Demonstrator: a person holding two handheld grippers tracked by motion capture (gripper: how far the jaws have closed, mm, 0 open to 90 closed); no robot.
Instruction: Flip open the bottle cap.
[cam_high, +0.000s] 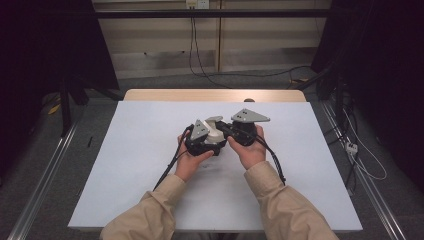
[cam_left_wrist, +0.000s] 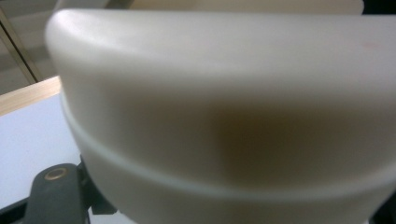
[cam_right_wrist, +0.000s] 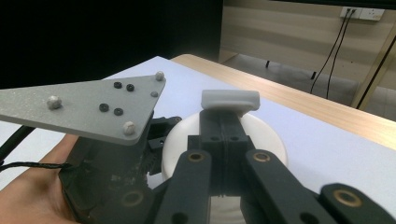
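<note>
Sleeves (cam_high: 150, 215) enter low in the high view; both hands meet at mid-table (cam_high: 310, 170), left gripper (cam_high: 210, 134) clamped on a white pot (cam_high: 216, 135). Left gripper view: pot wall (cam_left_wrist: 224, 116) close up. Right gripper view: right gripper (cam_right_wrist: 229, 108) fingers pressed together, pinching the pot's cap (cam_right_wrist: 230, 99).

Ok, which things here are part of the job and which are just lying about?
In the job: white round piece, small white block above it, left gripper, right gripper with its jaws together at the block.
Lying about: floor cables, power strip, wall socket.
</note>
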